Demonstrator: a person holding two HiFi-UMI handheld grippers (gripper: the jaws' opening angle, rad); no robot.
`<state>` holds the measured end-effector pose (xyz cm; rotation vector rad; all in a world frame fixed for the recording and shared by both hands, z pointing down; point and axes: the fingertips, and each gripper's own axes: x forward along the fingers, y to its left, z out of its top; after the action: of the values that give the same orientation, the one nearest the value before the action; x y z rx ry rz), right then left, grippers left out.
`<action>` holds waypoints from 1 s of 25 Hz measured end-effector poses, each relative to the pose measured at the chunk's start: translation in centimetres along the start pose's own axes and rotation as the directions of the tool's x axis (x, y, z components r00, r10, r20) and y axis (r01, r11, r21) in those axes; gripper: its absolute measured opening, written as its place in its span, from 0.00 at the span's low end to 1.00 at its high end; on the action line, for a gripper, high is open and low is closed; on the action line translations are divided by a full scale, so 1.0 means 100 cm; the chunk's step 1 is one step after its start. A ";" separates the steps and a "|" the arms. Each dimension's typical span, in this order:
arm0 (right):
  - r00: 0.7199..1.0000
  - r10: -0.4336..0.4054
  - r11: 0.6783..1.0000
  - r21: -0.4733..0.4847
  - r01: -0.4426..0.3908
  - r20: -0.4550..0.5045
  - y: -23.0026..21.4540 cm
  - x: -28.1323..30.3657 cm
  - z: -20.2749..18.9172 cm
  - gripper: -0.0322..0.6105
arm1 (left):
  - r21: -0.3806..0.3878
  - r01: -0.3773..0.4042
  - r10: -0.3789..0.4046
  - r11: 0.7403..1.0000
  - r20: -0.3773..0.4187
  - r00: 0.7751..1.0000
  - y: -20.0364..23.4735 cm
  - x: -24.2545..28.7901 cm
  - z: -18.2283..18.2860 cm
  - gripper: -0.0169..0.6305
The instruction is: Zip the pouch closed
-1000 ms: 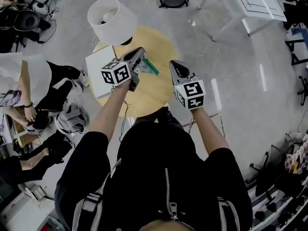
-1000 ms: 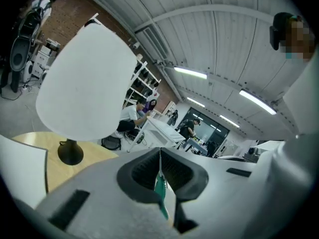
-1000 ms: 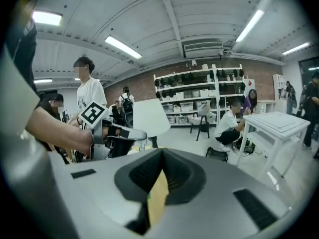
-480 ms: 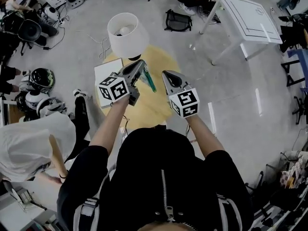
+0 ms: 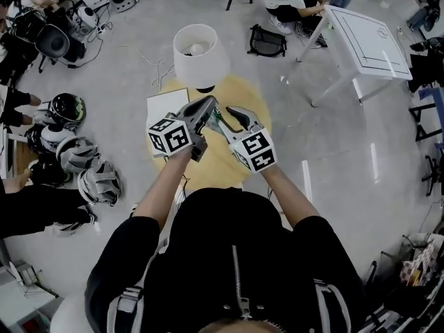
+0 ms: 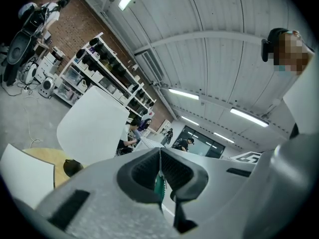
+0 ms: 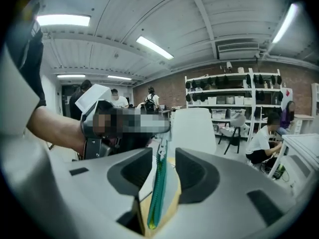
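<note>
While the left gripper (image 6: 160, 158) pinches one end of the flat pale pouch with green zipper (image 7: 158, 193) above the round yellow table (image 5: 220, 164), the right gripper (image 7: 163, 158), jaws just opened wide, straddles the zipper ungripped; zipping apparently all remains.

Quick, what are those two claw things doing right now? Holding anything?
Left gripper: closed on the pouch, at its zipper edge.
Right gripper: open, jaws just opened; the pouch stands between them, not pinched.

Round table (image 5: 216, 175): lamp (image 5: 200, 55), perhaps paper (image 5: 165, 107)
</note>
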<state>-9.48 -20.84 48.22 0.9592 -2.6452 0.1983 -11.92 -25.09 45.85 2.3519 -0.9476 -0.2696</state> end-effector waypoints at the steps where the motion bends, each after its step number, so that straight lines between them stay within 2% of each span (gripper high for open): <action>1: 1.000 -0.004 1.000 -0.012 0.003 -0.002 0.002 0.003 0.001 0.25 | 0.001 0.001 -0.001 1.000 0.002 1.000 0.000 -0.001 0.001 0.04; 5: 1.000 -0.013 1.000 -0.022 0.013 -0.004 0.009 0.014 0.005 0.23 | 0.003 0.002 -0.002 1.000 0.001 1.000 0.002 -0.007 0.003 0.04; 11: 0.999 -0.042 0.999 -0.029 0.041 -0.024 0.012 0.022 0.000 0.14 | -0.002 -0.005 0.005 1.000 -0.002 1.000 0.005 -0.012 0.000 0.04; 25: 1.000 -0.014 1.000 -0.017 0.014 -0.017 0.016 0.020 0.001 0.12 | 0.002 -0.017 0.017 1.000 -0.005 1.000 0.015 -0.014 -0.003 0.03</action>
<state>-12.00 -20.81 48.77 0.9661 -2.6193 0.1794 -13.69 -24.88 46.90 2.3444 -0.9654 -0.2562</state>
